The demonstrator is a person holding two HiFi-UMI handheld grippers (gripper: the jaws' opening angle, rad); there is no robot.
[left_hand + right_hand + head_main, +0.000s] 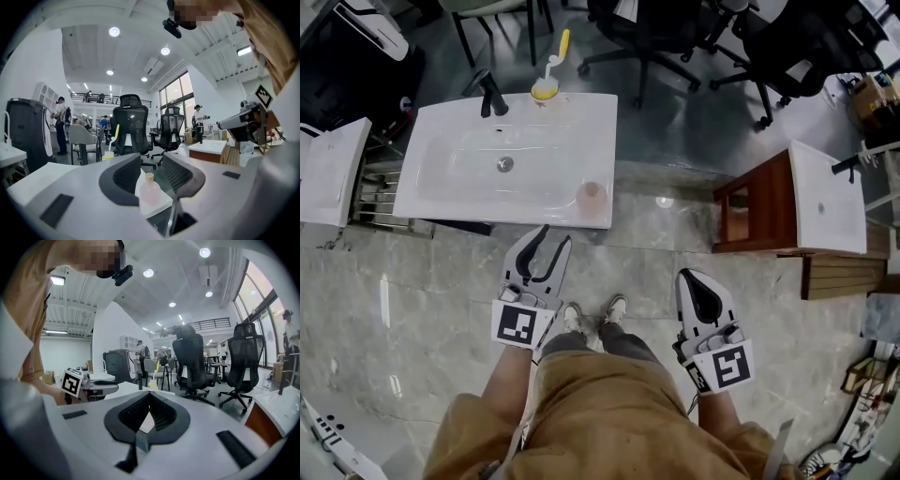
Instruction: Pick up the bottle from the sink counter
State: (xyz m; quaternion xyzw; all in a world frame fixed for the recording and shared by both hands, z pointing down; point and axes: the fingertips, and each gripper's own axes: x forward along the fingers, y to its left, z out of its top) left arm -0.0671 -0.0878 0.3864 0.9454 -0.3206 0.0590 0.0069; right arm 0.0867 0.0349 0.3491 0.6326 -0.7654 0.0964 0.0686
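Observation:
A small pink bottle (592,195) with a tan cap stands upright on the near right corner of the white sink counter (450,192). My left gripper (556,236) hangs just in front of that corner, a short way from the bottle, jaws open and holding nothing. In the left gripper view the bottle (151,190) shows through the gap of the left gripper (151,159), ahead of the tips and untouched. My right gripper (695,278) is further right over the floor, shut and empty; in its own view the right gripper (150,395) has its pads pressed together.
A black faucet (492,94) and a yellow pump bottle (547,84) stand at the counter's far edge. Another white basin (333,169) is at the left, and a basin on a wooden cabinet (825,197) at the right. Office chairs (647,28) stand behind. My feet (591,317) are on grey tiles.

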